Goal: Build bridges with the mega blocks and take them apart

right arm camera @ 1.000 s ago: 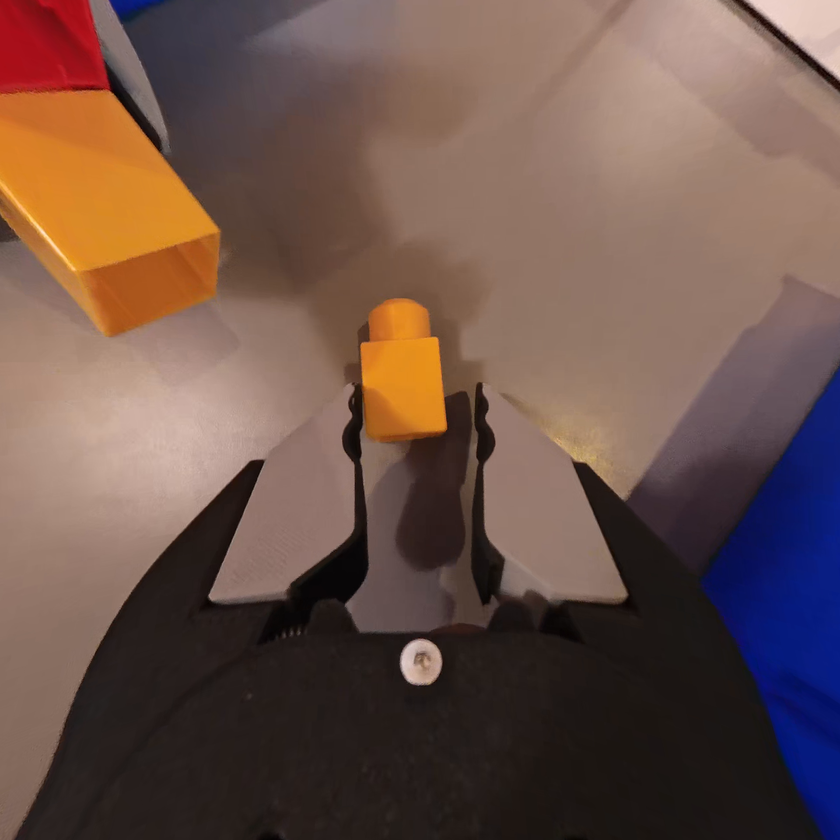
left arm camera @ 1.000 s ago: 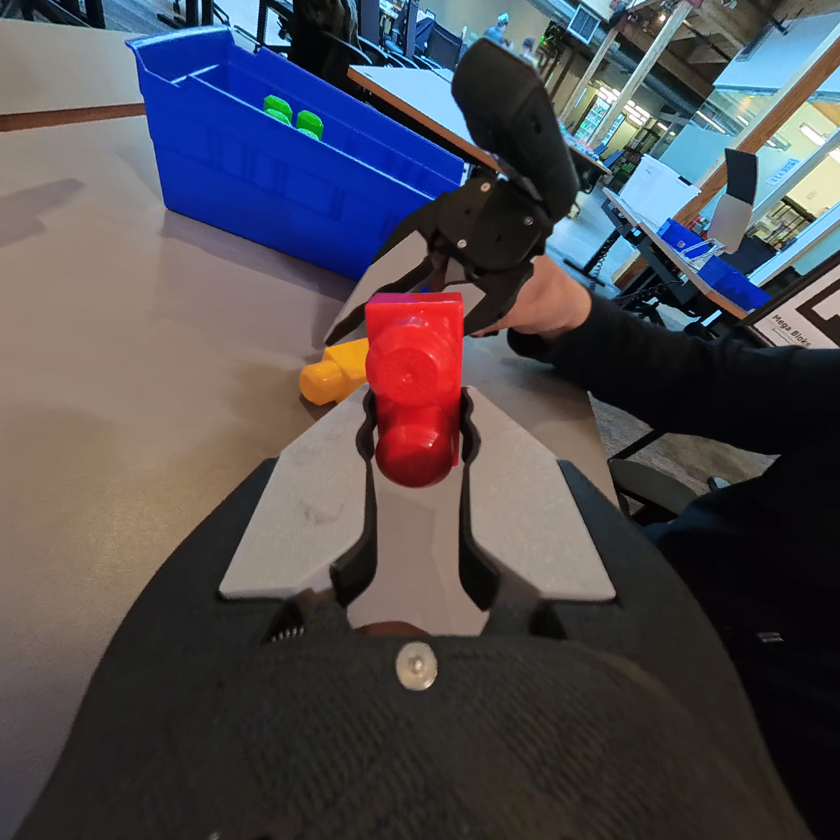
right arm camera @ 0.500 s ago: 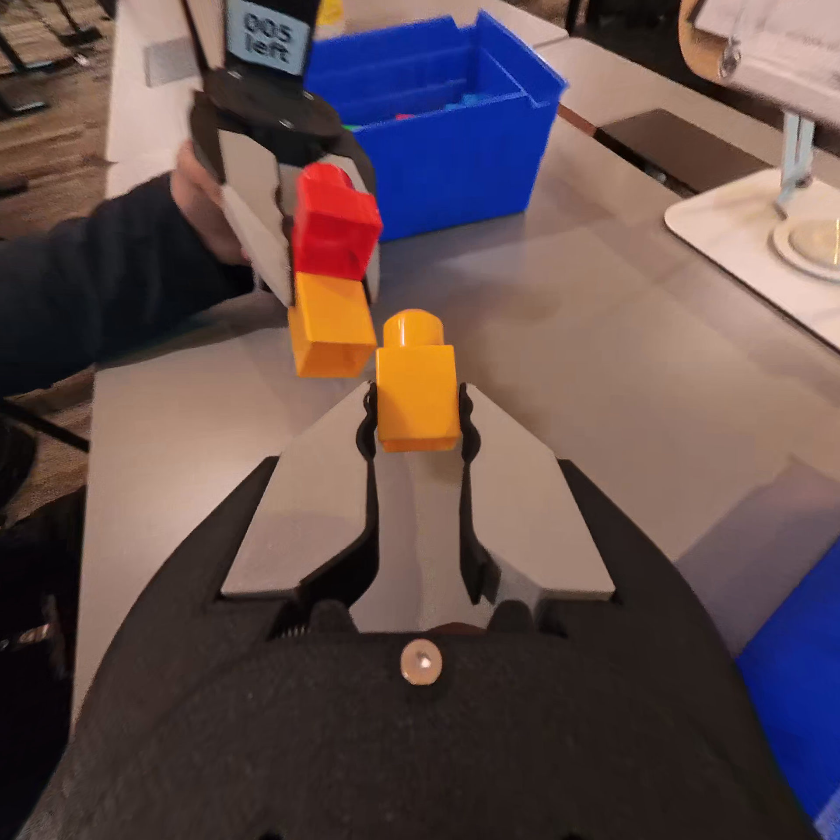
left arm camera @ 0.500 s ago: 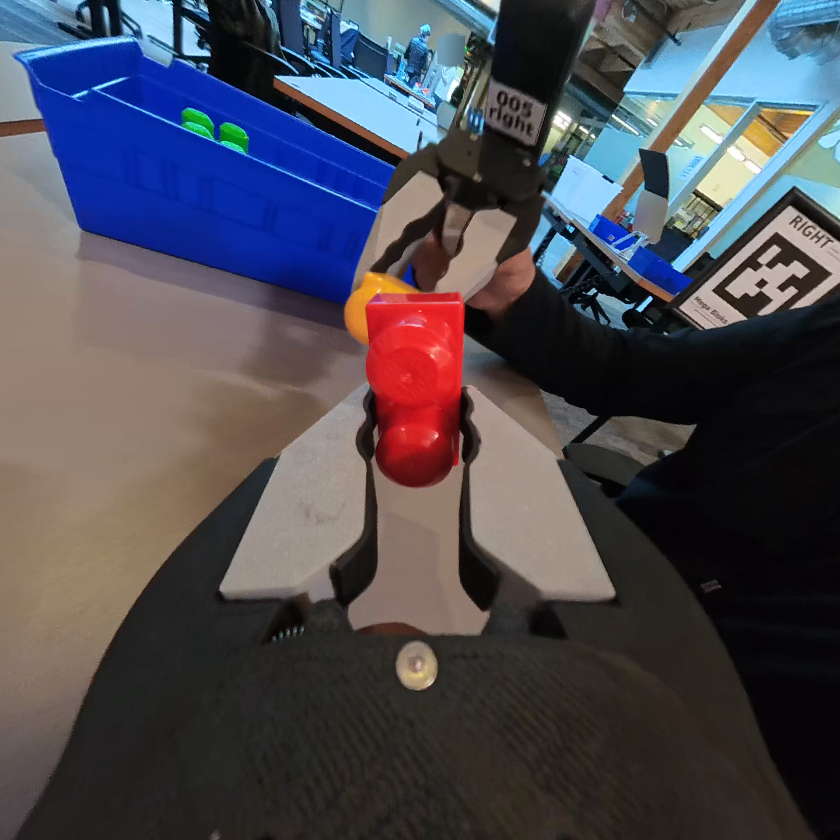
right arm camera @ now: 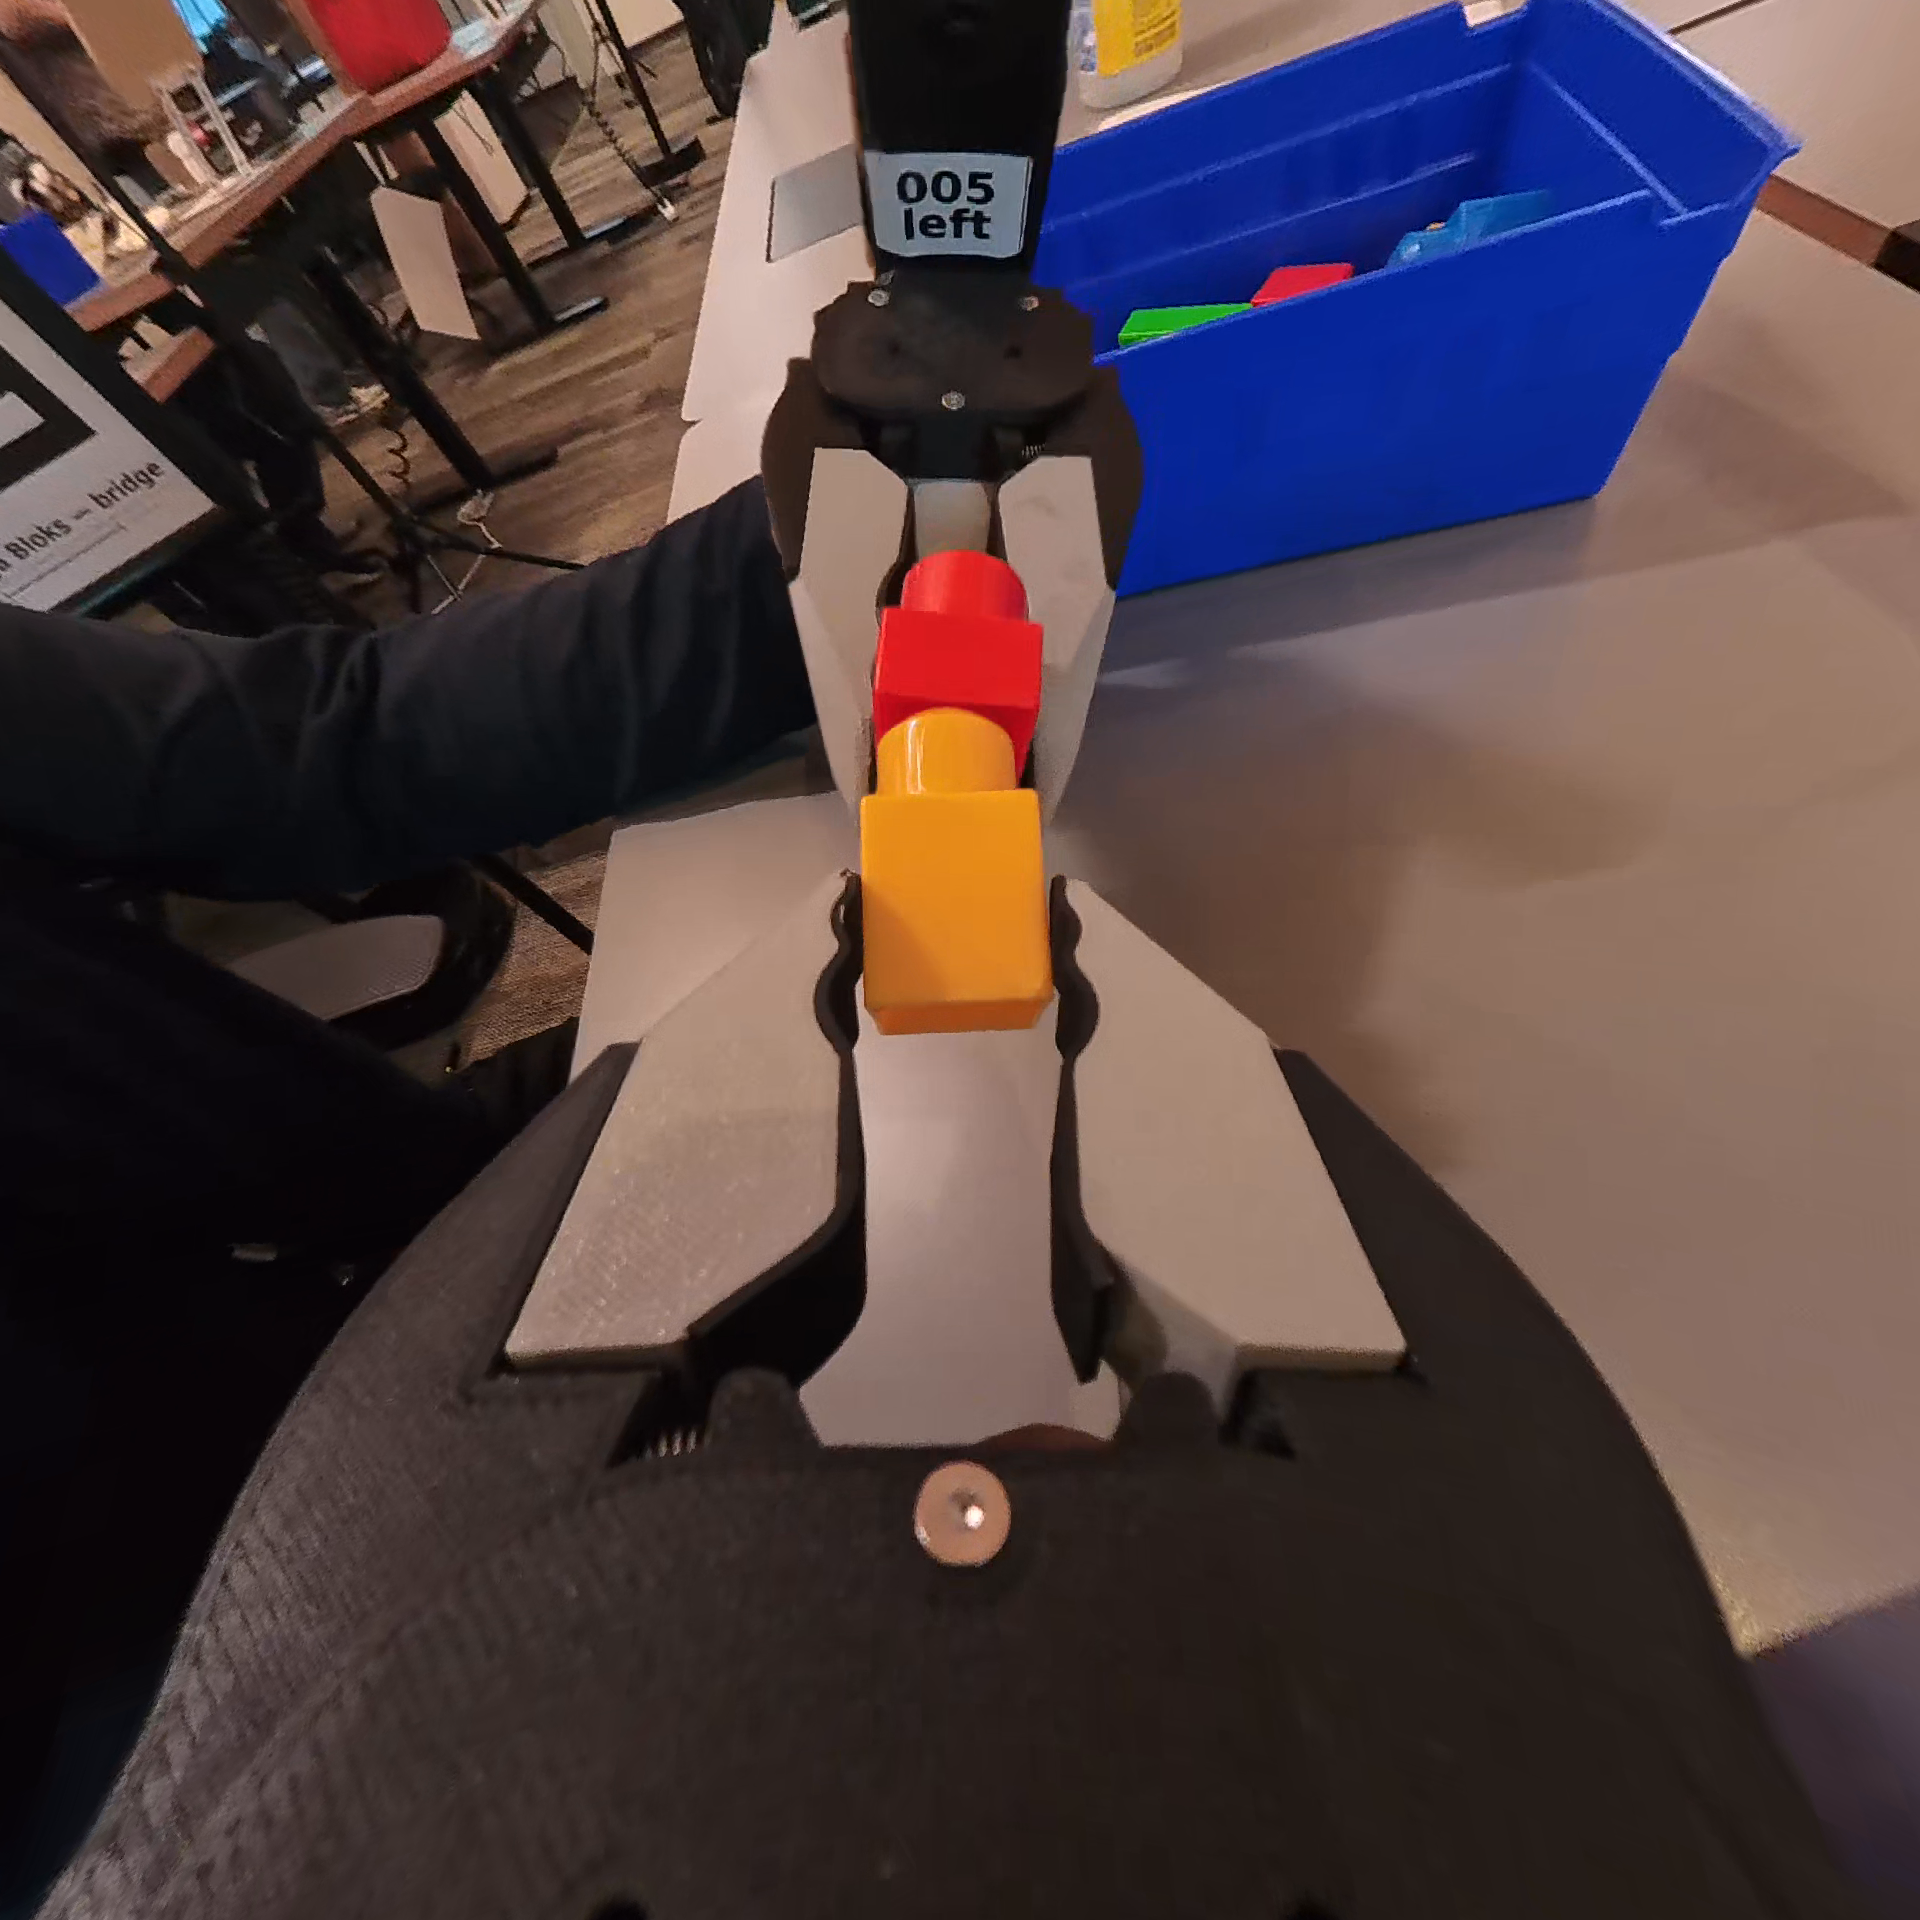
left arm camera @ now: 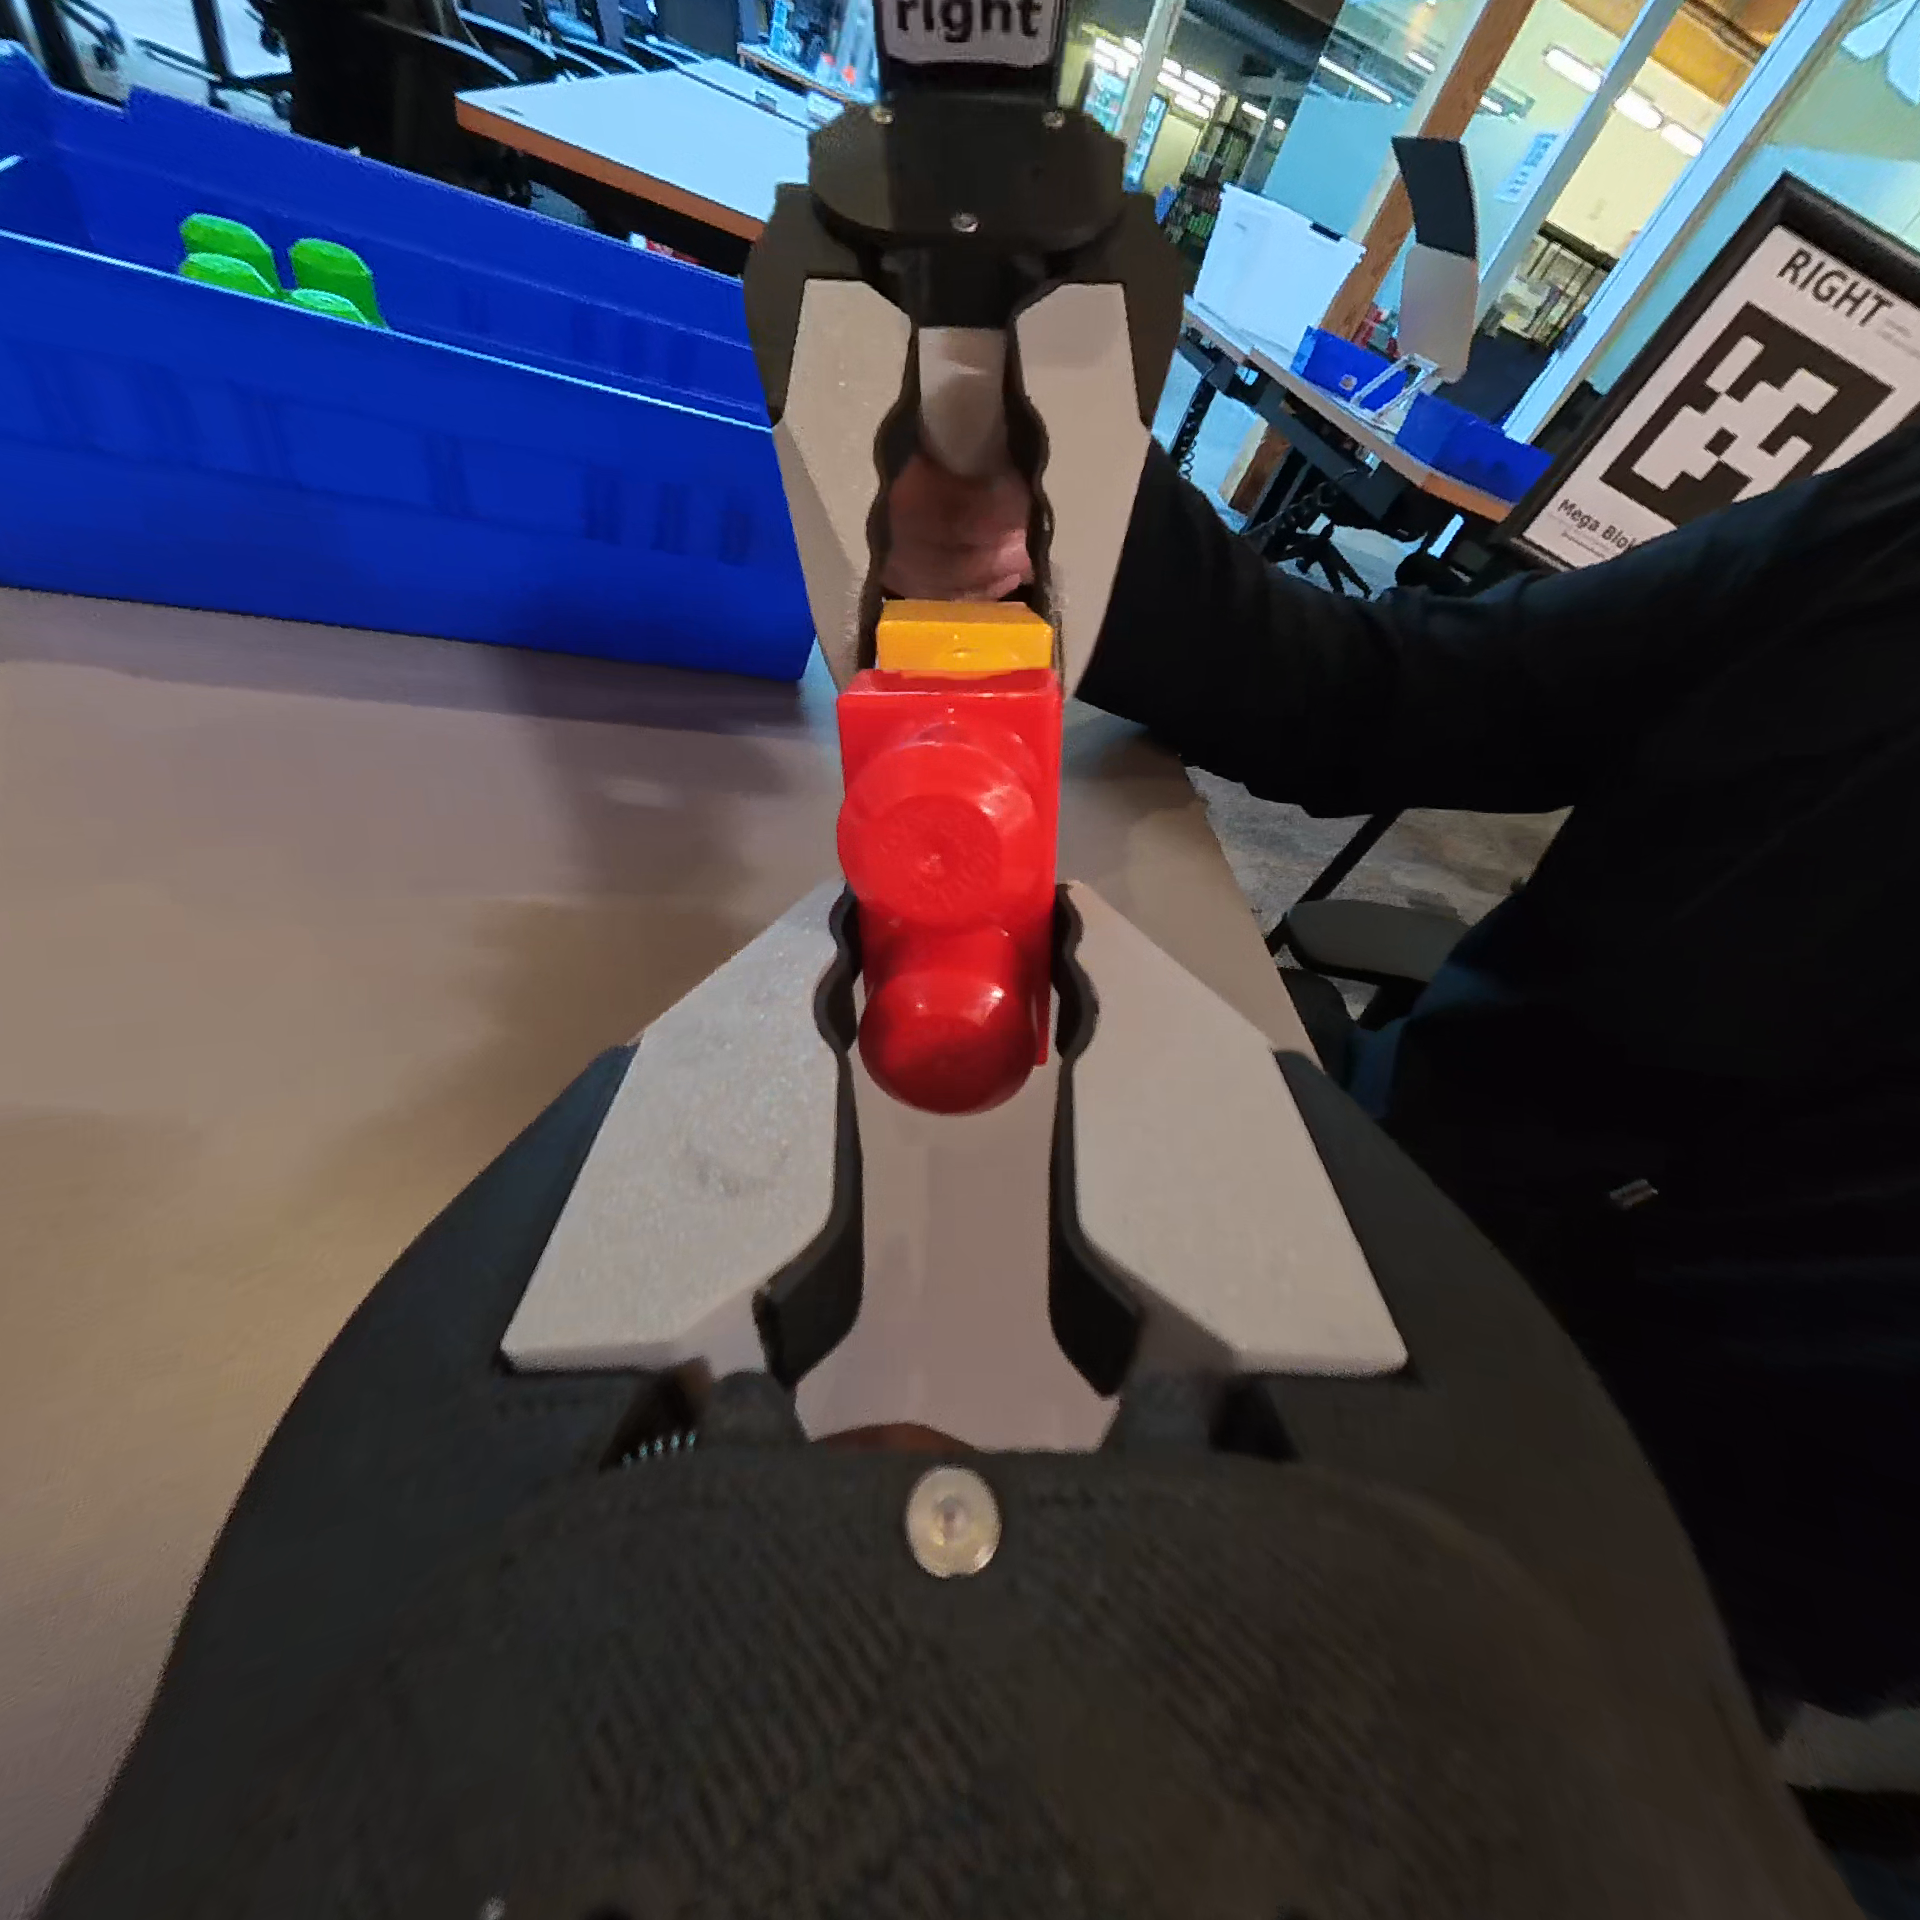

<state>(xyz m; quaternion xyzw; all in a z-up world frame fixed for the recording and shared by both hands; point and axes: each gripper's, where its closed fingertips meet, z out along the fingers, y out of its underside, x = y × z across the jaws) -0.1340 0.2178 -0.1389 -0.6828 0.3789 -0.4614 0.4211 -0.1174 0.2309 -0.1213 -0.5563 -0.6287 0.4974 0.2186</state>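
My left gripper (left arm camera: pixel 951 914) is shut on a red two-stud block (left arm camera: pixel 945 831), with both pads pressing its sides and its far end sticking out past the fingertips. My right gripper (right arm camera: pixel 951 894) is shut on an orange one-stud block (right arm camera: pixel 951 935), held above the grey table (left arm camera: pixel 312 935). The two grippers face each other tip to tip. In the right wrist view the orange block's stud meets the end of the red block (right arm camera: pixel 956 670) in the left gripper (right arm camera: pixel 951 727). In the left wrist view the orange block (left arm camera: pixel 961 636) shows just beyond the red one, between the right gripper's fingers (left arm camera: pixel 831 520). I cannot tell whether the stud is pressed in.
A blue bin (left arm camera: pixel 364 468) stands on the table behind the grippers, with green blocks (left arm camera: pixel 275 270) in it; the right wrist view (right arm camera: pixel 1403 416) also shows red and blue blocks inside. The person's dark sleeve (left arm camera: pixel 1455 675) is at the right. A sign with a black-and-white marker (left arm camera: pixel 1745 395) stands behind it. Left and right tips are no more than a few centimetres apart.
My right gripper shut on the orange block lying on the table, lifted it and brought it up against the red block. My left gripper kept its hold throughout.
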